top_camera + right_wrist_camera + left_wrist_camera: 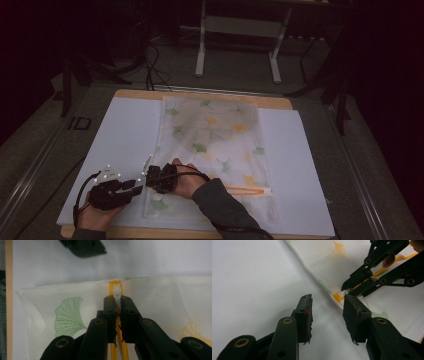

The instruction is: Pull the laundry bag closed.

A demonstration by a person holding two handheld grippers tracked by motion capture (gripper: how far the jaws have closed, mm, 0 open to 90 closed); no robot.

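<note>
R gripper (pixel 119 305): jaws together, clamped on the white zip pull (pixel 116 293) of the mesh pouch (pixel 215 145).
L gripper (pixel 327 306): jaws apart, nothing between them; they sit on the white sheet (pixel 249 277), just beside the pouch edge.
Zip pull: sits at the end of the orange zip (pixel 117 350), touching the pouch's side seam. In L gripper view it shows just past my right jaw tip.
Zip: runs across the near part of the pouch; in high view the orange strip (pixel 248 190) stretches out from under my R hand (pixel 187 182) toward the right.
Pouch: flat on the sheet, pale mesh w/ green & yellow leaf print, long side running away from me, something bulky inside at the far end. Can't tell what.
L hand (pixel 100 212): low at near-left corner, gripper pointing at the pouch's left edge, close to R gripper.
Table: wooden top (pixel 150 93) under the white sheet.
Step, my read: zip work. Pull is parked at the left end. Can't tell if that end is open or closed.
Next move needs: L jaws pinch the pouch edge beside the pull to hold the cloth taut, then R drags the pull along the orange strip, straight & level.
Risk: w/o the L hold, mesh bunches & the pouch slides on the sheet.
</note>
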